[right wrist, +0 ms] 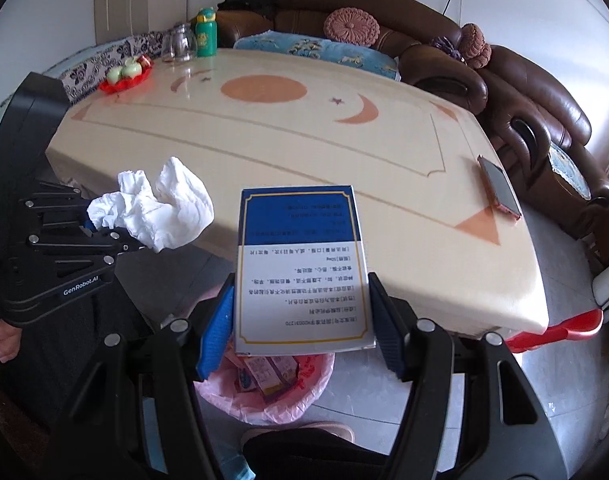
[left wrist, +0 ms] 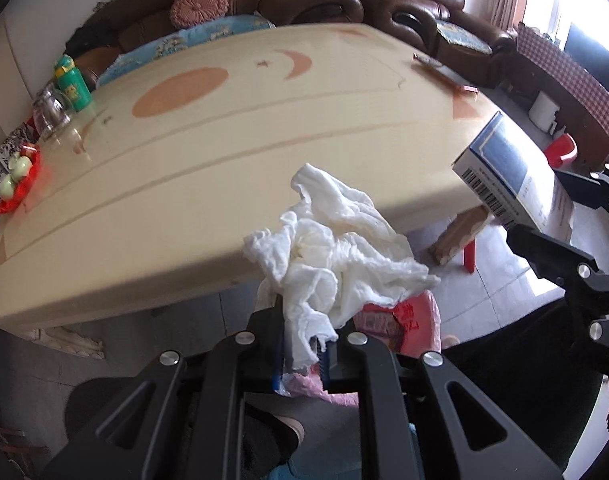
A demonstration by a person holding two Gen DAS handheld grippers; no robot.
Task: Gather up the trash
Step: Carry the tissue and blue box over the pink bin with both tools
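White crumpled tissue [left wrist: 336,248] (creased); blue-white box [right wrist: 302,268].

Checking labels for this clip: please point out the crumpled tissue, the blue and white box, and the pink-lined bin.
tissue [left wrist: 336,240], left wrist view, middle of the crumpled wad.
box [right wrist: 304,276], right wrist view, white printed face.
bin [right wrist: 300,400], right wrist view, pink liner at the front rim.
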